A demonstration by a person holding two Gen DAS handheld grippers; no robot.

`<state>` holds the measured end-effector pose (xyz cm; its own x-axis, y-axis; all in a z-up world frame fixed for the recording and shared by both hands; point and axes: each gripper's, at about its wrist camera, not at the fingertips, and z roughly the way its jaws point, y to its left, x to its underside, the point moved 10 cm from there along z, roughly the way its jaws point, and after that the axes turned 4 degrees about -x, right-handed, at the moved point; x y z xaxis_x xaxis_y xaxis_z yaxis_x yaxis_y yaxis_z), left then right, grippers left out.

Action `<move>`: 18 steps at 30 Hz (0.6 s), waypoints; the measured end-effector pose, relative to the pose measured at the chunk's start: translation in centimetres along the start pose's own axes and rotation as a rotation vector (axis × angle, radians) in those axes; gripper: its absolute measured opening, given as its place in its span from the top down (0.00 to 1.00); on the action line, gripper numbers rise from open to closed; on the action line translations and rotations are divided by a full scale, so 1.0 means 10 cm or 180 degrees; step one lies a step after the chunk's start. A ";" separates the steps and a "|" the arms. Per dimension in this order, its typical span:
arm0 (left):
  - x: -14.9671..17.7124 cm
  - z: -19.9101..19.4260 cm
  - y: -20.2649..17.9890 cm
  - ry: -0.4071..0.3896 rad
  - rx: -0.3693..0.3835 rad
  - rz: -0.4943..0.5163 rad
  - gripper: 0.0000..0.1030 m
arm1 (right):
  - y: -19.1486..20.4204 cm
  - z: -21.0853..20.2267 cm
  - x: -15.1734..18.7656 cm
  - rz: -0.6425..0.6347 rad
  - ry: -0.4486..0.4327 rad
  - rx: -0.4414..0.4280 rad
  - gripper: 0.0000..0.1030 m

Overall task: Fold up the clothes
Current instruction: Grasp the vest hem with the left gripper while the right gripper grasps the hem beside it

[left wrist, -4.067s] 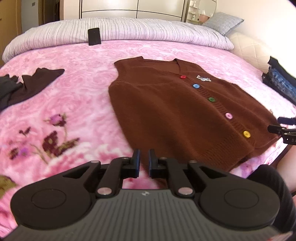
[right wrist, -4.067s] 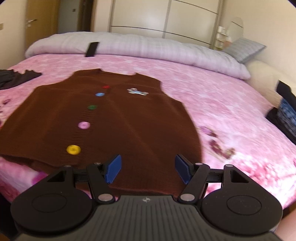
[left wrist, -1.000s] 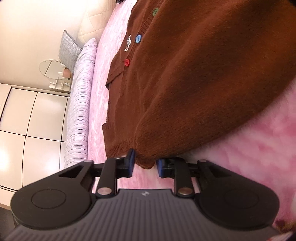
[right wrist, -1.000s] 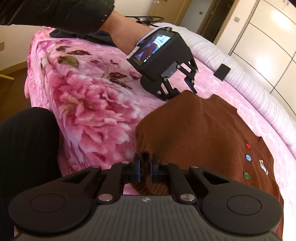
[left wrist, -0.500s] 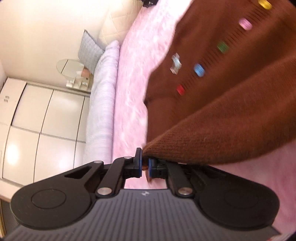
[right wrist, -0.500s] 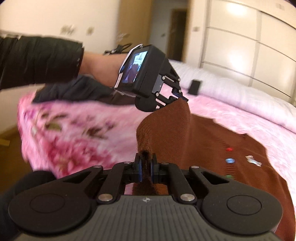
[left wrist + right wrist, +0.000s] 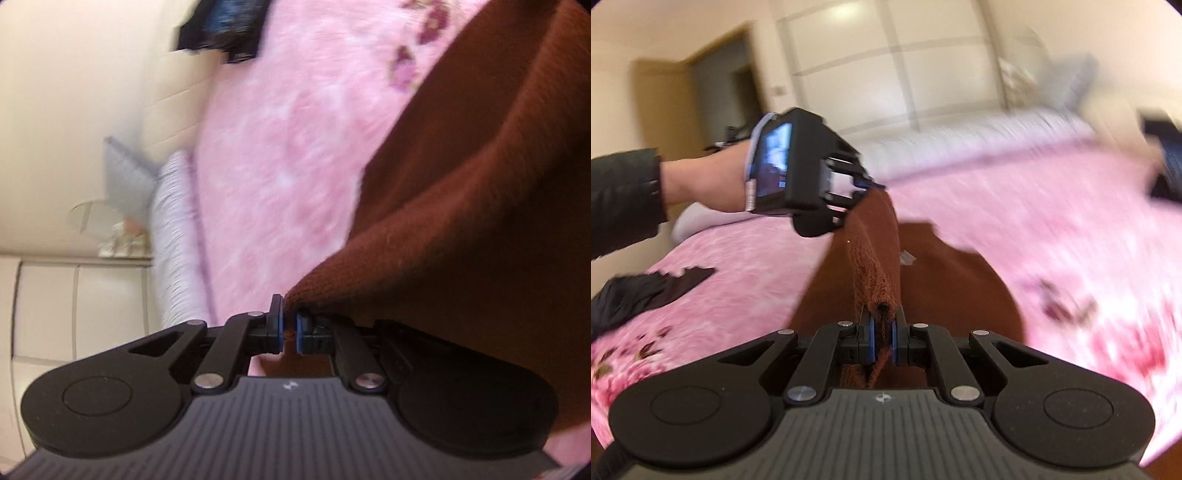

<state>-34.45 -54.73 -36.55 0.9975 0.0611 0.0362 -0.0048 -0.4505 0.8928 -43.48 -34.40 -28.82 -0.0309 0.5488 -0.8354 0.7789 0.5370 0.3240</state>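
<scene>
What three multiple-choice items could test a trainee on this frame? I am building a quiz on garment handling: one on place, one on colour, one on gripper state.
1. Where is the dark garment?
A. on the pink blanket, left of the vest
B. on the wardrobe
C. in the right gripper

2. What colour is the vest?
A. grey
B. brown
C. blue

3. How are the left gripper and right gripper?
A. both open
B. one open
C. both shut on the vest

Key: 1 A, it lies there apart; 2 B, brown knit; 3 C, fabric is pinched in both.
</scene>
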 end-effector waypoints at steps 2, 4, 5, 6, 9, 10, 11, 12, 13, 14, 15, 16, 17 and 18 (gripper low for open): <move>-0.14 0.14 -0.17 -0.0019 0.0096 0.0081 0.95 | -0.22 0.03 0.13 0.0196 0.0118 0.0025 0.93; -0.22 0.22 -0.27 -0.0034 0.0129 0.0092 0.95 | -0.38 0.02 0.23 0.0329 0.0188 0.0020 0.93; -0.23 0.25 -0.28 -0.0040 0.0141 0.0072 0.95 | -0.43 0.02 0.26 0.0372 0.0203 0.0009 0.93; -0.22 0.28 -0.27 -0.0046 0.0152 0.0036 0.95 | -0.45 0.04 0.28 0.0411 0.0210 0.0001 0.93; -0.24 0.32 -0.12 -0.0061 0.0120 -0.0133 0.95 | -0.50 0.02 0.26 0.0465 0.0140 -0.0031 0.94; -0.26 0.32 -0.05 -0.0071 0.0078 -0.0189 0.95 | -0.52 -0.01 0.23 0.0466 0.0089 -0.0029 0.94; -0.29 0.33 0.02 -0.0079 0.0051 -0.0246 0.95 | -0.53 -0.06 0.20 0.0453 0.0013 -0.0011 0.94; -0.32 0.32 0.07 -0.0096 0.0046 -0.0299 0.95 | -0.55 -0.10 0.17 0.0443 -0.0050 0.0011 0.94; -0.35 0.32 0.08 -0.0118 0.0057 -0.0329 0.95 | -0.58 -0.13 0.14 0.0435 -0.0100 0.0036 0.94; -0.39 0.33 0.06 -0.0138 0.0075 -0.0339 0.95 | -0.61 -0.16 0.12 0.0429 -0.0139 0.0074 0.94; -0.43 0.34 0.05 -0.0159 0.0093 -0.0349 0.95 | -0.64 -0.17 0.12 0.0434 -0.0150 0.0120 0.94; -0.47 0.35 0.04 -0.0179 0.0111 -0.0359 0.94 | -0.70 -0.14 0.17 0.0463 -0.0104 0.0154 0.94; -0.50 0.36 0.01 -0.0184 0.0137 -0.0349 0.92 | -0.75 -0.09 0.23 0.0513 -0.0014 0.0180 0.94; -0.51 0.37 -0.05 -0.0175 0.0170 -0.0322 0.89 | -0.81 -0.05 0.30 0.0584 0.0070 0.0190 0.93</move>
<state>-39.30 -58.14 -38.85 0.9951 0.0603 -0.0788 0.0983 -0.4913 0.8654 -50.19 -36.76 -33.68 0.1021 0.6482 -0.7546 0.8084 0.3880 0.4427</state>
